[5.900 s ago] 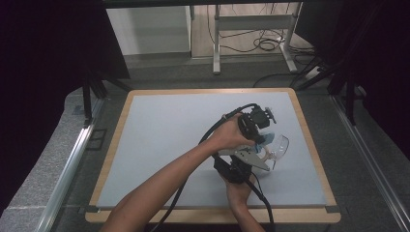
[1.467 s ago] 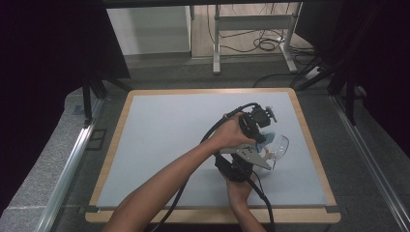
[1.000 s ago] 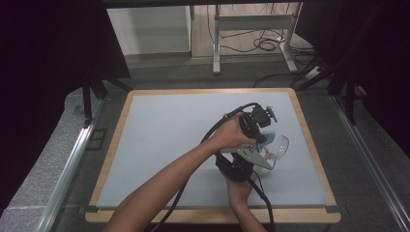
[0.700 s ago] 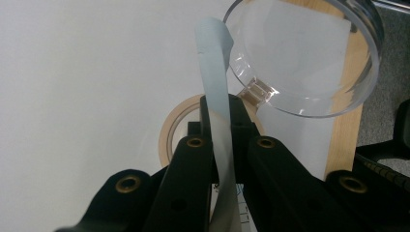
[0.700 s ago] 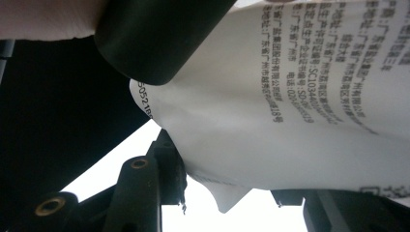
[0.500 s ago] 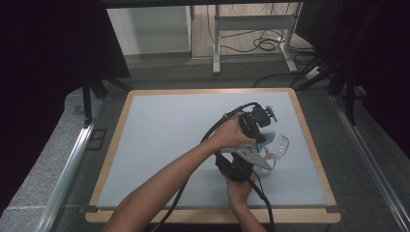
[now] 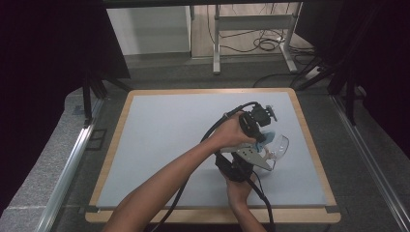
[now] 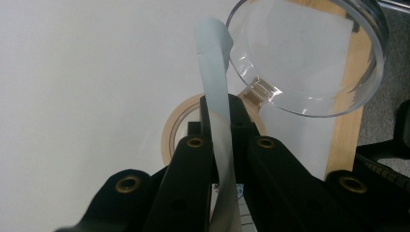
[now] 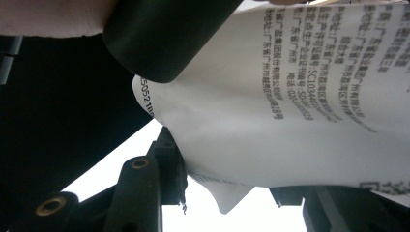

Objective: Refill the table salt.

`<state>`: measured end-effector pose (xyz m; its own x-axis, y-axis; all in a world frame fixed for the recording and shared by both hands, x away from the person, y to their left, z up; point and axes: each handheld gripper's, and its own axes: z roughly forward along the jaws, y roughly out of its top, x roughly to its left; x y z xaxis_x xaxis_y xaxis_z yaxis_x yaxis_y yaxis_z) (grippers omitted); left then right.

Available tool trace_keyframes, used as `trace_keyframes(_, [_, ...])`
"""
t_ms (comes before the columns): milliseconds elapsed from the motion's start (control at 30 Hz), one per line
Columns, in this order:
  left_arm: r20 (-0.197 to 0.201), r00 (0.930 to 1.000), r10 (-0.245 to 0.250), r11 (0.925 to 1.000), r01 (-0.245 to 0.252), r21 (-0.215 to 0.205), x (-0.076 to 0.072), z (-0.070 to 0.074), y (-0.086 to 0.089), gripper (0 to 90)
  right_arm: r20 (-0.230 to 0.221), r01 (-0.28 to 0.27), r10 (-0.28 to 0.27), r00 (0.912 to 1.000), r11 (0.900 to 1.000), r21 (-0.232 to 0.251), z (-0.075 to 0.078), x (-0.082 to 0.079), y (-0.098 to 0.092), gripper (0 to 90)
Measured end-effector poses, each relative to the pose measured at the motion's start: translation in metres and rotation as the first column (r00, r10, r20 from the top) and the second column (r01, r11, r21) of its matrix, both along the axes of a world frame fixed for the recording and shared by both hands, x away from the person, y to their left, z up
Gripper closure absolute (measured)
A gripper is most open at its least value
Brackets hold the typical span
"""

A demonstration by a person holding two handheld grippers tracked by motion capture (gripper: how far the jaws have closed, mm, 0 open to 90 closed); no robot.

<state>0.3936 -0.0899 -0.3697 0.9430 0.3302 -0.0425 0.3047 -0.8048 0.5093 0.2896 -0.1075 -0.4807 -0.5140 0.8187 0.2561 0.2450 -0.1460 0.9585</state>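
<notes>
Two hand-held grippers close together at the right of the pale surface (image 7: 159,140), inside its wooden border. Left hand-held gripper (image 8: 223,145) closed on a pale blue strip (image 8: 216,111), jaws pressed against it from both sides; strip rising between them and curling over at the top, its tip just beside the rim of a clear plastic cup (image 8: 314,58). Cup lying on its side, mouth toward the camera in the left gripper view. Behind the jaws, flat on the surface, a tan tape ring (image 8: 176,128), partly hidden.

From above: left hand (image 7: 232,133) reaching across from lower left, its hand-held gripper (image 7: 263,126) over the cup (image 7: 279,145), blue strip (image 7: 267,137) showing between the two tools. Right hand (image 7: 238,186) coming up from the bottom edge, holding the right hand-held gripper (image 7: 261,159) just below the left one, grey three-cornered plate on top.

Right gripper view: a white packet (image 9: 300,116) printed with small black text, crumpled, caught at its lower edge against the left jaw; the other jaw hidden beneath the packet. Looks gripped, though cannot tell how tightly. A black rounded part across the top left, out of focus.
</notes>
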Motion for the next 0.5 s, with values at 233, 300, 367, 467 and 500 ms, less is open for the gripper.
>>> trace_keyframes(233, [-0.003,1.0000,0.004,1.0000,-0.004,0.001,0.0010,-0.0003,0.0002,90.0,-0.004,-0.002,0.002,1.0000,1.000,0.005,0.0000,0.0003,0.0001,56.9])
trace_keyframes(300, [-0.003,1.0000,0.004,1.0000,-0.004,0.001,0.0011,-0.0004,0.0002,90.0,-0.004,-0.002,0.002,1.0000,1.000,0.006,0.0001,0.0003,0.0002,56.9])
trace_keyframes(367, [-0.002,1.0000,0.004,1.0000,-0.004,0.002,0.0010,-0.0004,0.0002,90.0,-0.004,-0.003,0.003,1.0000,1.000,0.006,0.0002,0.0003,0.0002,57.0])
trace_keyframes(467, [-0.001,1.0000,0.005,1.0000,-0.005,0.003,0.0009,-0.0004,0.0001,90.0,-0.003,-0.003,0.003,1.0000,1.000,0.006,0.0003,0.0003,0.0000,56.9])
trace_keyframes(500, [-0.001,1.0000,0.004,1.0000,-0.004,0.004,0.0008,-0.0004,0.0000,90.0,-0.002,-0.004,0.004,1.0000,1.000,0.005,0.0004,0.0002,0.0000,57.0])
